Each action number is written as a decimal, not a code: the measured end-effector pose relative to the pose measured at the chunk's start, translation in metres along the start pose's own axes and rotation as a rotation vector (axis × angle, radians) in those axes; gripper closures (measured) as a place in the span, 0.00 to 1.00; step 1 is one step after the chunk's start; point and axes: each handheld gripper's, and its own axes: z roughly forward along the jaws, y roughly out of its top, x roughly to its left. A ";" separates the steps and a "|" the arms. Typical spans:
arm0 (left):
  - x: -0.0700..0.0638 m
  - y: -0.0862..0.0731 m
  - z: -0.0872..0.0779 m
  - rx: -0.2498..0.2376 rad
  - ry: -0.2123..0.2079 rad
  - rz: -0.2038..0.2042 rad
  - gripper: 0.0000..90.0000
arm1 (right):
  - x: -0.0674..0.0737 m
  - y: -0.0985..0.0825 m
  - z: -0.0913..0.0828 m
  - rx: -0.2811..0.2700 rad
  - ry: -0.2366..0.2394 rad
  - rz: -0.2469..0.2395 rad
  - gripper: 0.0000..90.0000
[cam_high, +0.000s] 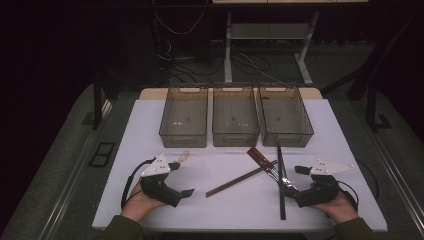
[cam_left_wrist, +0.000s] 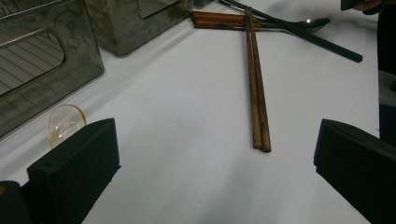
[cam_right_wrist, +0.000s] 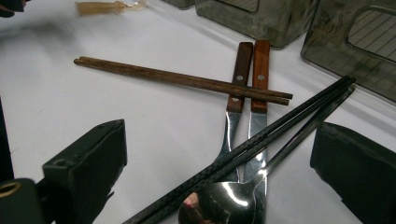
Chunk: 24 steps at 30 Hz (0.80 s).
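Across the white counter (cam_high: 235, 200), lying loose: two brown wooden chopsticks (cam_high: 240, 178) side by side as one pair; two wood-handled utensils (cam_right_wrist: 247, 88) with steel blades, side by side beneath that pair; two black chopsticks (cam_high: 281, 185) crossing over those steel blades; one steel spoon (cam_right_wrist: 219, 203), bowl nearest the right hand-held gripper (cam_high: 289, 189); one clear amber spoon (cam_left_wrist: 65, 122) just beside the left hand-held gripper (cam_high: 182, 178). Standing in a row along the far edge, three smoky translucent bins (cam_high: 235, 116), touching or nearly so; showing no readable writing, brand or label anywhere. Resting low near the counter's near edge, both hand-held grippers gaping wide, gripping nothing; left one pointing at the brown pair's near tips, well apart from them; right one hovering by the spoon bowl and black chopsticks, pads clear of them.
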 end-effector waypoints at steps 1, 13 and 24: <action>0.000 0.000 0.000 -0.001 -0.001 0.000 0.00 | 0.000 0.000 0.000 -0.002 0.001 0.000 0.04; 0.000 0.002 0.003 0.002 -0.010 -0.010 0.00 | -0.005 0.000 -0.003 -0.025 0.007 0.025 0.04; -0.002 0.004 0.009 0.004 -0.021 -0.007 0.00 | -0.006 0.002 -0.005 -0.046 0.007 0.041 0.04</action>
